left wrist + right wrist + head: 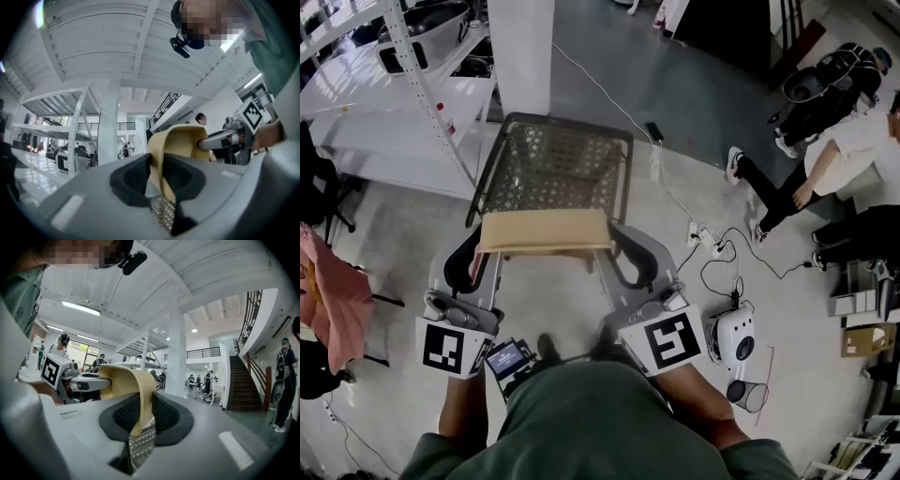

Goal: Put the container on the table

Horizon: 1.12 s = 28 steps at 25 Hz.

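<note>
In the head view the container (pixel 558 169) is a dark wire-mesh basket with a tan band (pixel 546 232) along its near edge, held level in the air ahead of me. My left gripper (pixel 483 246) is shut on the band's left end and my right gripper (pixel 619 246) on its right end. The left gripper view shows the band (pixel 180 140) pinched between the black pads of the left gripper (pixel 157 176), with mesh (pixel 164 213) below. In the right gripper view the right gripper (pixel 143 416) clamps the band (pixel 129 378) the same way. A white table (pixel 384 141) stands far left.
A white pillar (pixel 520 56) and a perforated rack upright (pixel 422 84) stand beyond the basket. Cables and a power strip (pixel 703 234) lie on the floor to the right, by a white device (pixel 731 337). A person (pixel 825 169) sits at far right. Pink cloth (pixel 333 300) hangs at left.
</note>
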Available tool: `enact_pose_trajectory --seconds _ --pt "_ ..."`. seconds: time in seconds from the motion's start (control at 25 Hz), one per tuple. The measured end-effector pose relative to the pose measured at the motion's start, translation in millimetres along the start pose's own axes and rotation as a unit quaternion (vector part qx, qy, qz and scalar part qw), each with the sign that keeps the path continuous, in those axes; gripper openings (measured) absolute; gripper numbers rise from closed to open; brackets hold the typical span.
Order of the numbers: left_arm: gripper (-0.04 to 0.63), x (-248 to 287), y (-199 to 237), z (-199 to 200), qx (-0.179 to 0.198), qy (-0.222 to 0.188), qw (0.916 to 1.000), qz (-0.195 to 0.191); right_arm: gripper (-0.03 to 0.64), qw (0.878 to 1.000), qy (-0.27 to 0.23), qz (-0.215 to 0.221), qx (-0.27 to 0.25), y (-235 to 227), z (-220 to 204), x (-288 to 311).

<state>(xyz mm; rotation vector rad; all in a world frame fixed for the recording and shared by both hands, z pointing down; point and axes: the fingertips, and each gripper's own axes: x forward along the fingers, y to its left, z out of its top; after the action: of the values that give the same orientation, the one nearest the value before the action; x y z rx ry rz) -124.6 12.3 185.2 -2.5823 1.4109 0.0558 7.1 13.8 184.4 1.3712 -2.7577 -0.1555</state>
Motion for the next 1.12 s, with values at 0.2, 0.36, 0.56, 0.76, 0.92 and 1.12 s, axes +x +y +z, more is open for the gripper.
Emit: enact_pose_trajectory --seconds 0.2,0.36,0.56,0.76,0.92,1.12 --pt "0.071 40.0 -29.7 1.2 0.007 0.007 0.9998 0.015 0.066 1.000 -0.009 0.020 0.011 -50.2 -7.0 -7.2" --pt "0.071 77.4 -57.7 3.4 0.009 0.009 0.9996 0.026 0.066 0.999 -0.015 0.043 0.020 -94.0 -15.8 -14.5" --pt "0.072 119.9 -81.1 -4.3 0.011 0.021 0.9988 0.042 0.066 0.998 -0.016 0.061 0.025 -143.1 -26.4 -18.3" --pt "0.071 140.7 -97.1 -15.5 0.024 0.058 0.9959 0.066 0.067 0.996 -0.021 0.083 0.038 -170.9 -35.4 -23.9" --pt "0.071 146.2 -96.7 -19.7 0.025 0.071 0.9941 0.077 0.067 0.995 -0.020 0.091 0.043 -178.1 -39.5 -19.4" --pt "0.071 152.2 -77.7 -27.5 0.023 0.071 0.9942 0.077 0.067 0.995 -0.010 0.092 0.043 -177.6 -45.1 1.0"
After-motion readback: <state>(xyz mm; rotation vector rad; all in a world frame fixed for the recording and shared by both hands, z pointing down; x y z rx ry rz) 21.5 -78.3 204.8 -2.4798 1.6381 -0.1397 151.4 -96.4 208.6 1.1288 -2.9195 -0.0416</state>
